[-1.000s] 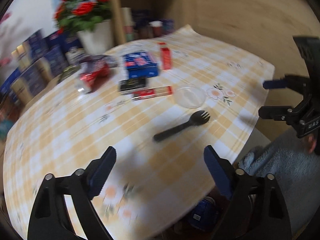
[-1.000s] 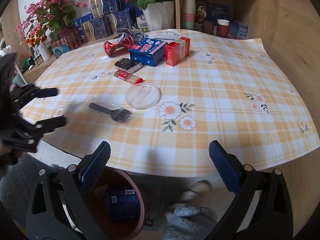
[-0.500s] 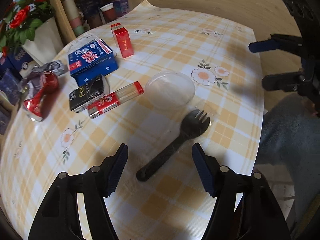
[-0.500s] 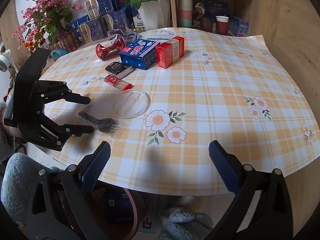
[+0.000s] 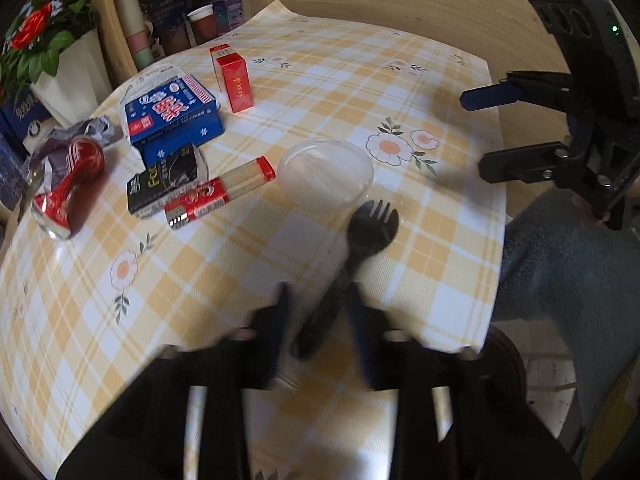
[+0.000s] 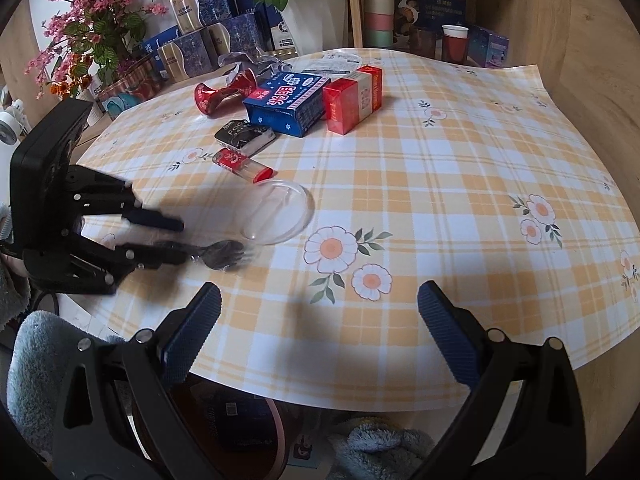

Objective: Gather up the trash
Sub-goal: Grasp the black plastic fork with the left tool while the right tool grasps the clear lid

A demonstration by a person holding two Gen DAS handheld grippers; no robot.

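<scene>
A black plastic spork [image 5: 352, 256] lies on the checked tablecloth near the table's edge; it also shows in the right wrist view [image 6: 216, 254]. My left gripper [image 5: 318, 312] is blurred and its jaws are narrowing around the spork's handle, still with a gap. It also shows in the right wrist view [image 6: 168, 240]. My right gripper [image 6: 318, 328] is wide open and empty above the table's near edge; it also shows in the left wrist view [image 5: 480, 132]. A clear plastic lid [image 5: 326, 178] lies beside the spork's head.
Further back lie a red-capped tube [image 5: 218, 196], a black packet [image 5: 164, 184], a blue box [image 5: 172, 114], a red carton [image 5: 234, 80] and a crushed red can [image 5: 68, 184]. A brown bin [image 6: 208, 424] with a blue can stands under the table edge. Flowerpot and boxes behind.
My left gripper has dropped onto the spork's handle and its jaws have closed in around it. The right gripper has stayed open and shifted slightly.
</scene>
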